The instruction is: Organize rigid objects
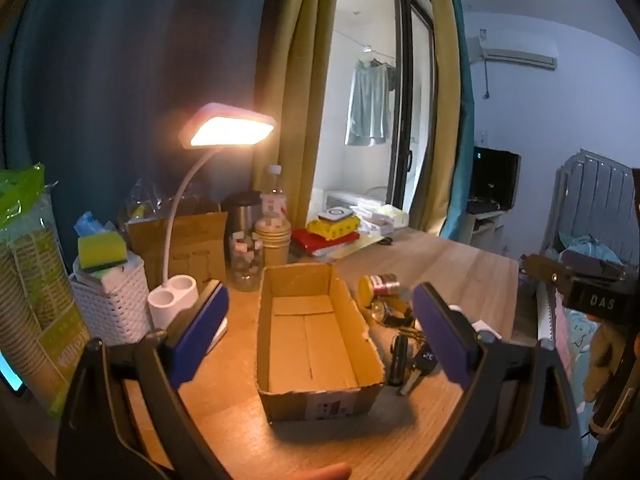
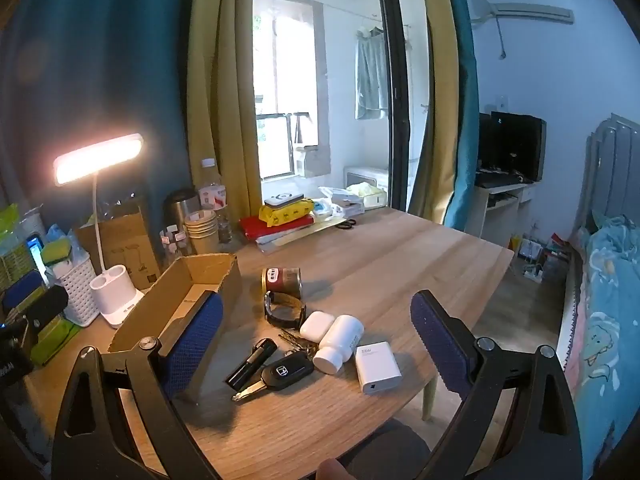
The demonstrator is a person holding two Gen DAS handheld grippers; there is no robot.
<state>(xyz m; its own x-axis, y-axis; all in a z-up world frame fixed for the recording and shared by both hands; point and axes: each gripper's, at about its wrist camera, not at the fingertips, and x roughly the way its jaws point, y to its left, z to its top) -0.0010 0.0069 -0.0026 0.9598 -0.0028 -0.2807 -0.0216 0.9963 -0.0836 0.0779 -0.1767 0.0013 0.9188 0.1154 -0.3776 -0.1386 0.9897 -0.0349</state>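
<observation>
An open cardboard box point(image 1: 316, 344) sits on the wooden table point(image 2: 400, 256), and nothing lies inside it. The rigid things are all out on the table just to the right of the box, in a loose cluster. Nearest the box's far right corner lies a can point(image 2: 282, 280) on its side, with a watch point(image 2: 284, 312) right in front of it. Closer to the near end of the box are a black cylinder point(image 2: 251, 362) and a car key point(image 2: 286, 372), the key touching or almost touching the cylinder. Further right of the box come a white earbud case point(image 2: 316, 325), a white bottle point(image 2: 339, 344) on its side against the case, and a white charger point(image 2: 377, 367) at the cluster's outer edge.

The left gripper point(image 1: 320, 320) hovers in front of the box, its blue fingers point(image 1: 200, 320) spread wide to either side of it and holding nothing. The right gripper point(image 2: 316, 340) hangs over the cluster, tilted a little downward, fingers point(image 2: 440, 340) likewise spread and empty; its left finger hides part of the box's near wall.

Left of the box stand a lit desk lamp point(image 1: 172, 300) and a white basket point(image 1: 112, 304) topped with a sponge point(image 1: 102, 254). Behind the box are a brown paper bag point(image 1: 180, 248), a jar point(image 1: 246, 260), stacked paper cups point(image 1: 274, 242), a steel flask point(image 1: 240, 212) and a water bottle point(image 1: 274, 192). Further back and right of the box, a pile of books point(image 2: 280, 220) lies by the curtain point(image 2: 224, 80).
</observation>
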